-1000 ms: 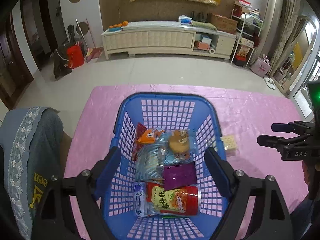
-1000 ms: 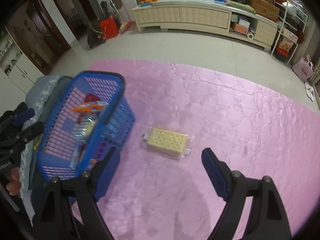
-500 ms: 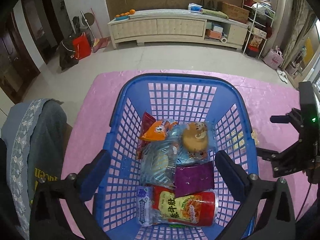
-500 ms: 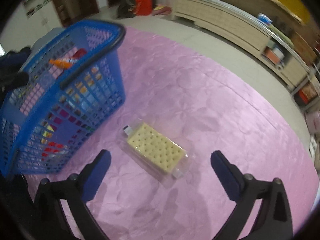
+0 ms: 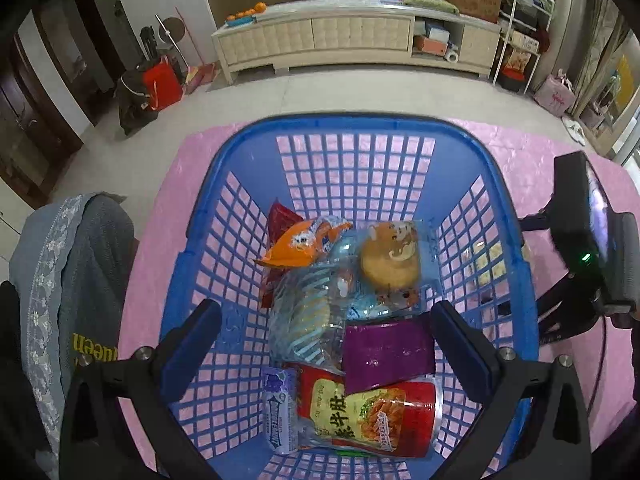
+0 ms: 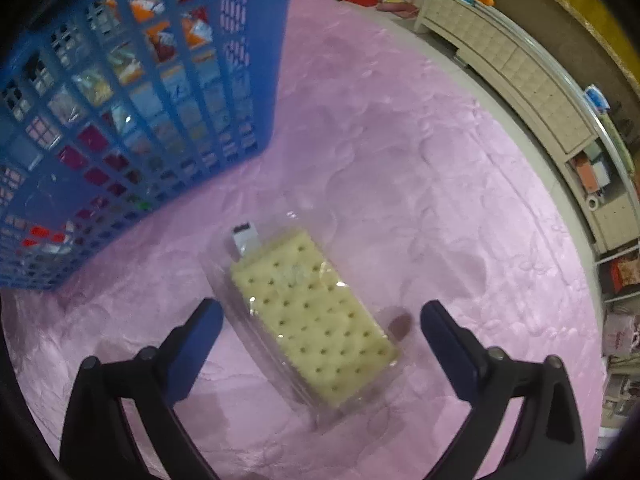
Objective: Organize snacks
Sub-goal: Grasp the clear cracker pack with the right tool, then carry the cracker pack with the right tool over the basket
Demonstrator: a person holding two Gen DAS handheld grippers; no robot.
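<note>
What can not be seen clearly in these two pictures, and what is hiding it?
- Cracker pack, left wrist view: only pale blurred patches behind the blue basket wall.
- Dark red packet, left wrist view: mostly under the orange packet.
- Basket snacks, right wrist view: only fragments through the lattice.
- Right gripper: whether its fingers touch the pack.

A clear-wrapped pale cracker pack (image 6: 310, 312) lies flat between the right gripper's (image 6: 320, 320) spread fingers, right of the blue basket (image 6: 256, 40) holding mixed snack packets (image 5: 352, 304).
</note>
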